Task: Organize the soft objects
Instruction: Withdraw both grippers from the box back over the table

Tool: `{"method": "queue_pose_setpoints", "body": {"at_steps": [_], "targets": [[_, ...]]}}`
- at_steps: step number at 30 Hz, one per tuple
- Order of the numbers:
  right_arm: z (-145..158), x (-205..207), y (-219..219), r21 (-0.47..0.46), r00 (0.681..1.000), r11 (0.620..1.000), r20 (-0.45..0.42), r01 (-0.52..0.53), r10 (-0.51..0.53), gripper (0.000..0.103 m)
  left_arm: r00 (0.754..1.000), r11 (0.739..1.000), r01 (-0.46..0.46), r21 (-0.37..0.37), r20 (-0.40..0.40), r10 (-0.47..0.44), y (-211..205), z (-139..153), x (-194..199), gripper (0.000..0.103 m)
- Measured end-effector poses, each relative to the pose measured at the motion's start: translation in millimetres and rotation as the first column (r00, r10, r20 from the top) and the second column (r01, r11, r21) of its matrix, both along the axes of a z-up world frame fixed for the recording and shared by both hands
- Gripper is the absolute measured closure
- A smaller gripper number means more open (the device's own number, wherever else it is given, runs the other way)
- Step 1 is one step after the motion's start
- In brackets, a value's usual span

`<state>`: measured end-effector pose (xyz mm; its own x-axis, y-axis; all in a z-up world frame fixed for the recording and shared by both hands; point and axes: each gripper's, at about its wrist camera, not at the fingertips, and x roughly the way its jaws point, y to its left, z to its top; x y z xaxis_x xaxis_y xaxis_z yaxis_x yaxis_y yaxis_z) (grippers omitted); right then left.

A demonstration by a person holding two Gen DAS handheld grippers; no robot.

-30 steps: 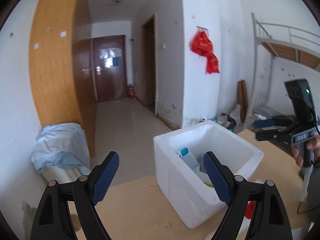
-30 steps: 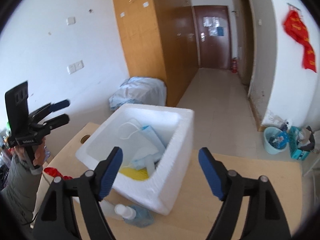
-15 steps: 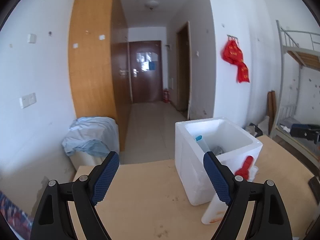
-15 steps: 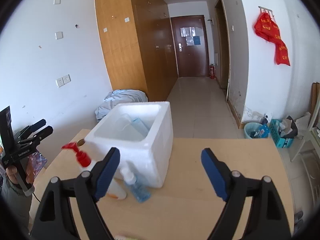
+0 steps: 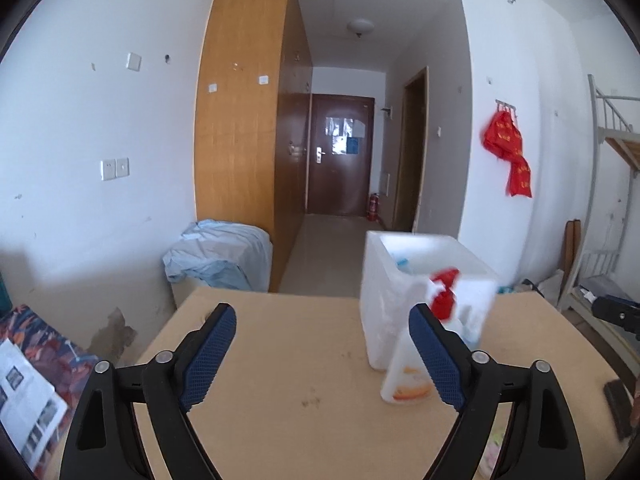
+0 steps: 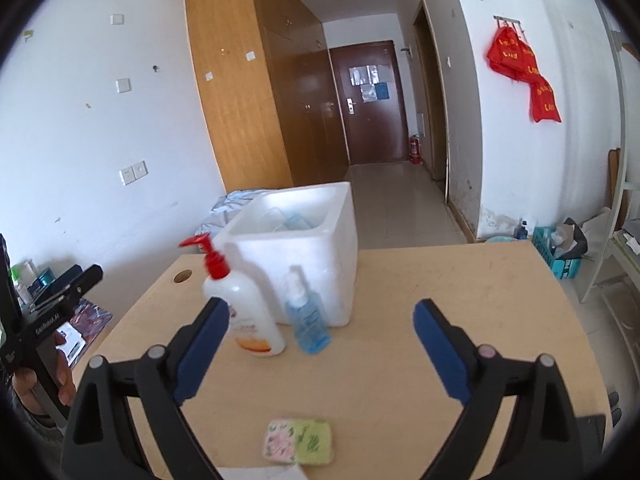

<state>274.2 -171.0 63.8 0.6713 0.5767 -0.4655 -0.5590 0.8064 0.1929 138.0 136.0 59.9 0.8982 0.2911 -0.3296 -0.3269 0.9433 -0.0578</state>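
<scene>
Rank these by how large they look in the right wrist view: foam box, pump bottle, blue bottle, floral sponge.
1. foam box
2. pump bottle
3. blue bottle and floral sponge: too alike to rank, and the sponge lies nearer the camera.

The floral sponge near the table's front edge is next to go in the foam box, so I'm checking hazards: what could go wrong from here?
1. The pump bottle and the blue spray bottle stand between the floral sponge and the foam box; a low carry might topple them.
2. The right gripper, jaws opening and empty, could nudge the sponge off the near table edge.
</scene>
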Motion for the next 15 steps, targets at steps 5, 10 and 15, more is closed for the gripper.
{"method": "queue_pose_setpoints", "body": {"at_steps": [5,10,15], "targets": [[-6.6,-31.3,1.6,0.008,1.0,1.0,0.017,-0.027,0.026,0.007,0.998,0.998,0.057,-0.011,-0.007,-0.057,-26.1,-11.8,-22.3,0.013],[-19.9,-61.4,-0.7,0.001,0.999,0.999,0.025,-0.039,0.039,0.007,0.997,0.996,0.071,-0.045,0.002,-0.071,-48.1,-27.8,-49.5,0.008],[-40.4,-82.9,-7.0,-0.008,0.999,0.999,0.013,-0.04,0.04,0.007,0.996,0.996,0.085,-0.036,0.008,-0.085,-67.2,-42.7,-63.8,0.005]]}}
